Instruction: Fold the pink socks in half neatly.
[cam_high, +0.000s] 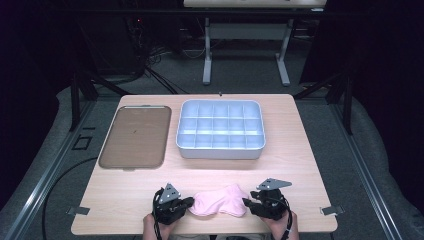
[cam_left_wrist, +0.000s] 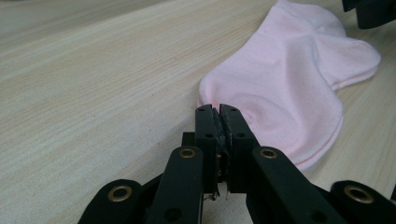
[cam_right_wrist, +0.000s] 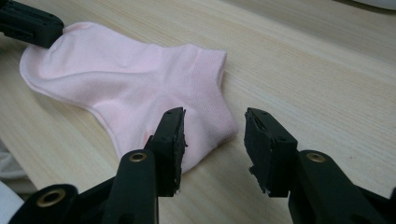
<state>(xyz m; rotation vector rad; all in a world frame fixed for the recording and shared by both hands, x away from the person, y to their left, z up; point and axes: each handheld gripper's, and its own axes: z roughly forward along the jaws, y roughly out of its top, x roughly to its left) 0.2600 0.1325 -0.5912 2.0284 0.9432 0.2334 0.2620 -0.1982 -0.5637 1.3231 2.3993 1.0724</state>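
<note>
At the near edge of the desk (cam_high: 115, 200), the pink sock (cam_high: 220, 202) lies flat between the two grippers. The left gripper (cam_left_wrist: 219, 112) sits at the sock's left end, jaws pressed tight together; in the left gripper view their tips meet right at the sock's edge, though whether any fabric is pinched between them I cannot tell. On the other side, the right gripper (cam_right_wrist: 212, 140) has its jaws partly open, one jaw over the sock's cuff end, the other over bare wood, nothing clamped. The person's hands come in from the bottom edge. Farther back, a brown tray (cam_high: 135, 137) lies on the left, and beside it stands a pale blue compartment box (cam_high: 220, 150).
</note>
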